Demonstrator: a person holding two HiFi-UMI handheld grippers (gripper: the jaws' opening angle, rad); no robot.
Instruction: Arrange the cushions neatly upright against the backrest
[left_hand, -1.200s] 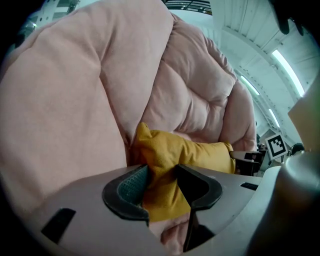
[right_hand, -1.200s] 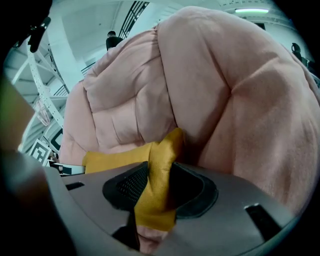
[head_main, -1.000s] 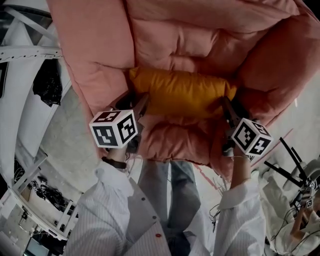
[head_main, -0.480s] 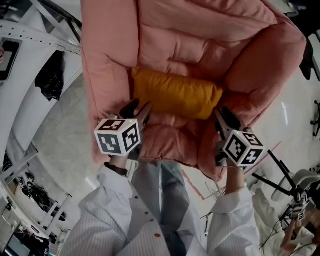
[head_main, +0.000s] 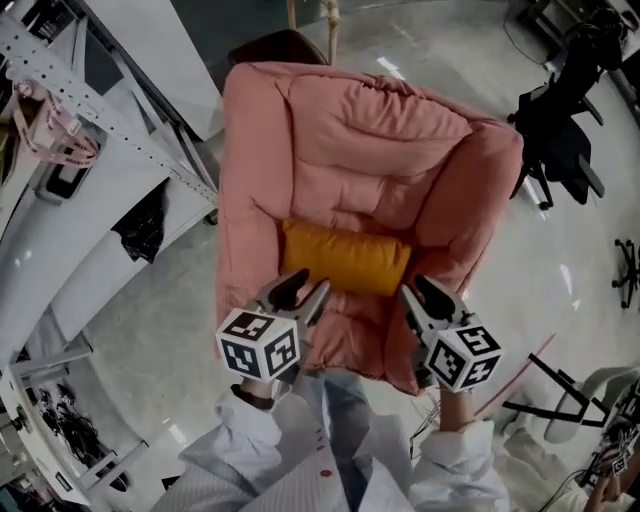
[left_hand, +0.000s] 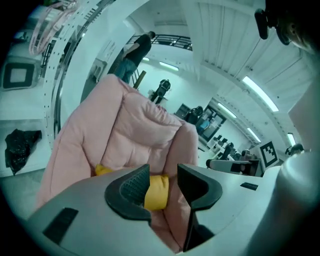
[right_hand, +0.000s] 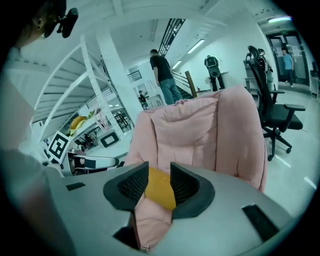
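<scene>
Hazards, judged:
- Cushion (head_main: 345, 258) is soft and plump. A pinch at one end only would likely twist it askew instead of standing it square.
- The pink armchair (head_main: 250, 190) has a quilted, puffy cover. A jaw closing low on the cushion could nip the seat (head_main: 345, 325) or backrest (head_main: 375, 150) fabric with it.
- The padded seat gives no firm base, so the cushion may slump forward or sink back once it is let go.
- The task speaks of cushions, but only one is in sight.

Grippers:
- Left gripper (head_main: 303, 290): jaws spread, nothing between the pads. Hangs over the front left of the seat, clear of the cushion.
- Right gripper (head_main: 422, 292): jaws spread, nothing pinched. Hangs over the front right corner, also clear.
- In each gripper view the cushion shows through the gap, but well beyond the jaws.

Item, cushion:
- Colour orange-yellow; shape oblong and well stuffed, with rounded ends.
- Lies crosswise at the back of the seat, touching the foot of the backrest, between the two armrests.
- Sits low, long side down. How far it leans cannot be told from above.
</scene>
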